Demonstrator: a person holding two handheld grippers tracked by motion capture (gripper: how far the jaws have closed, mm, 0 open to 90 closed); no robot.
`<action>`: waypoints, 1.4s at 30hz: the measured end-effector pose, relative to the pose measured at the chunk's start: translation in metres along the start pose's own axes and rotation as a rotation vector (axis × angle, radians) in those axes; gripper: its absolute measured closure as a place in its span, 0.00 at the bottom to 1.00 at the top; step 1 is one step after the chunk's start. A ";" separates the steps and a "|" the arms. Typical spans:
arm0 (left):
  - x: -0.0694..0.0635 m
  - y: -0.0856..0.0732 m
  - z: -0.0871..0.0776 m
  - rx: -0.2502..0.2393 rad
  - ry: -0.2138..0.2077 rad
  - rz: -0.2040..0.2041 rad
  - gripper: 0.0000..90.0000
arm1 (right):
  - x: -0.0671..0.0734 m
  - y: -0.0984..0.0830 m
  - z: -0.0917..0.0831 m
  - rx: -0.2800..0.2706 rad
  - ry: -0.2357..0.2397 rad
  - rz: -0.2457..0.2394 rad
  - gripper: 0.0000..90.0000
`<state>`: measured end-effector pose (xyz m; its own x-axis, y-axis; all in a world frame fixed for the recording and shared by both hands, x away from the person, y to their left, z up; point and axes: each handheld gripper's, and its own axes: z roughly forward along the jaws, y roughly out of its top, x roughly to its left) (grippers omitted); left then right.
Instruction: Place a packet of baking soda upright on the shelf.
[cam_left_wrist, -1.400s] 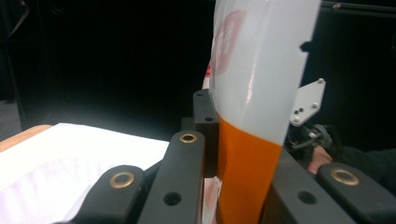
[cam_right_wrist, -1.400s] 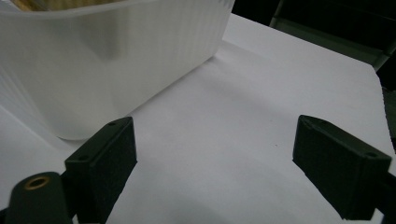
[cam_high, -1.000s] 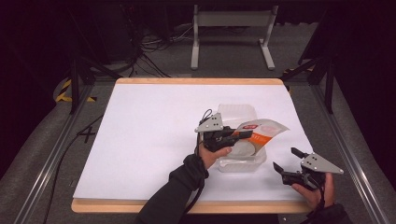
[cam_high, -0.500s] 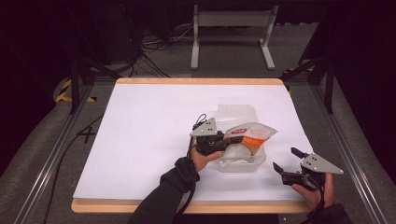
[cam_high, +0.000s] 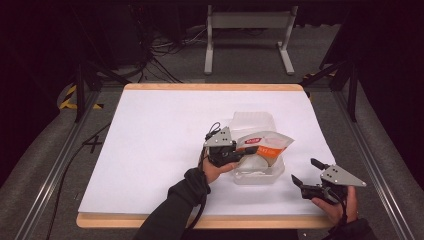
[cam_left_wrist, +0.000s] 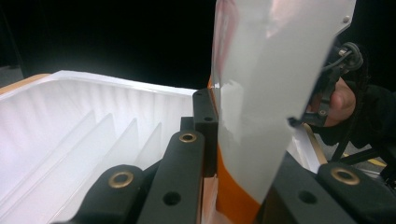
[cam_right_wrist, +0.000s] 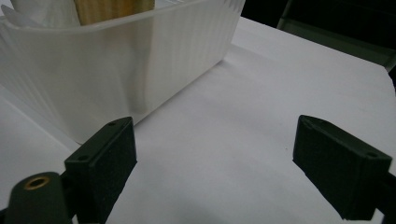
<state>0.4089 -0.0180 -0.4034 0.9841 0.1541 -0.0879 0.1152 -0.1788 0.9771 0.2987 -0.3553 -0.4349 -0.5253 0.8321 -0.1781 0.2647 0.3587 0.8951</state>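
Overhead forward-down view; two close gripper views sharing the ribbed tub (cam_high: 257, 172).

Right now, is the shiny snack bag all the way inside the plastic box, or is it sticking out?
Sticking out. The left gripper pinches the snack bag, which rises above the plastic box rim in the high view.

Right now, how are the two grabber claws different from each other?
The left gripper is shut on the orange-and-white pouch, while the right gripper is open and holds nothing. The left gripper is over the clear plastic container; the right gripper sits beside it, near the table's front edge. Both have two black jaws, a grey plate on top, and a hand holding them.
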 end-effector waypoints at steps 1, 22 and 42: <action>0.000 -0.001 0.000 0.001 0.000 0.000 0.98 | 0.000 0.000 0.000 0.002 0.001 0.000 0.15; -0.004 0.012 -0.016 0.058 0.070 0.073 0.78 | 0.001 0.000 0.001 0.008 0.007 -0.010 0.16; -0.013 0.031 -0.047 0.152 0.253 0.125 0.30 | 0.003 -0.001 0.002 0.020 0.005 -0.027 0.16</action>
<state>0.3936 0.0203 -0.3624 0.9293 0.3555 0.1003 0.0335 -0.3515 0.9356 0.2986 -0.3520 -0.4371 -0.5368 0.8196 -0.2001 0.2667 0.3898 0.8814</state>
